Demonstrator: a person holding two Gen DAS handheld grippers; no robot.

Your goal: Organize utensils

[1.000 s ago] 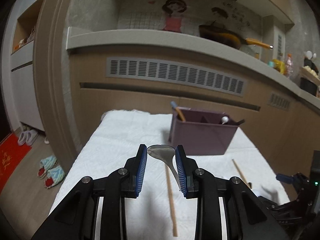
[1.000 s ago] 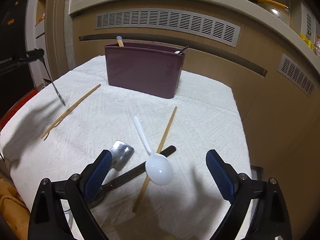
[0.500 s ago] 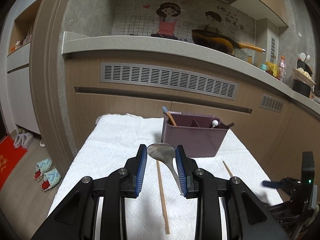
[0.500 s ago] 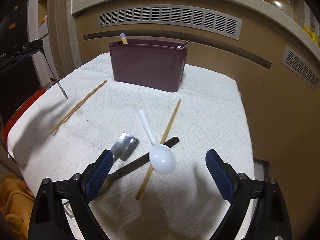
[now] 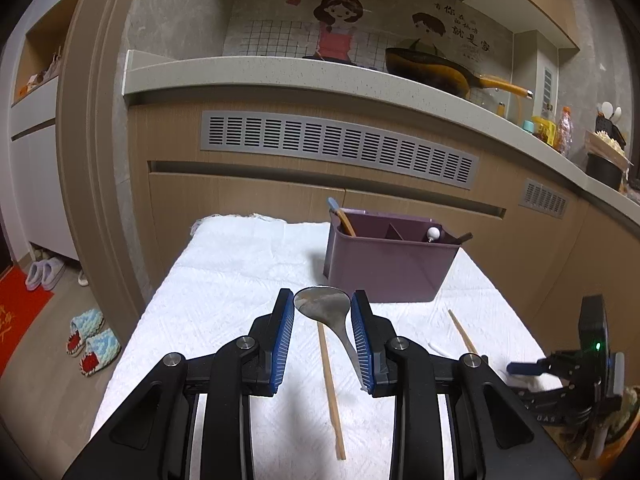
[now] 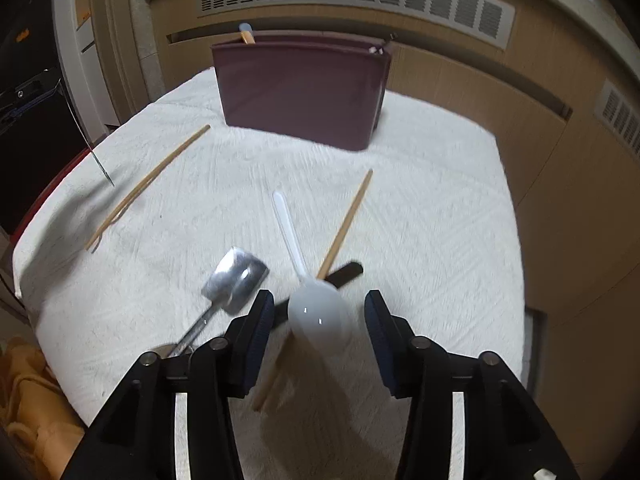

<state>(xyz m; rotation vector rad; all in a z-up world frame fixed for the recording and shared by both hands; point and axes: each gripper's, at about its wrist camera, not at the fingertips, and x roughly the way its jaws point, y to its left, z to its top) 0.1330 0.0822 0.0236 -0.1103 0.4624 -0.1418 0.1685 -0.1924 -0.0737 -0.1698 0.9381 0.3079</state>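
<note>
— Left gripper: pinching a metal spoon, bowl up between the blue pads, handle slanting down past the right pad. Holding it above the white cloth, short of the purple caddy.

— Right gripper: jaws just closing in around the white plastic spoon. Bowl sitting between the pads, a gap showing on both sides, so not gripping yet. Spoon lying on the cloth, across a chopstick and a dark-handled utensil.

— Progress?

— Looking partway, judging by the caddy: already holding a few handles. Still lying loose: the crossed chopstick, a chopstick pair on the left, a metal spatula. Both spoons still needing dropping in.
</note>
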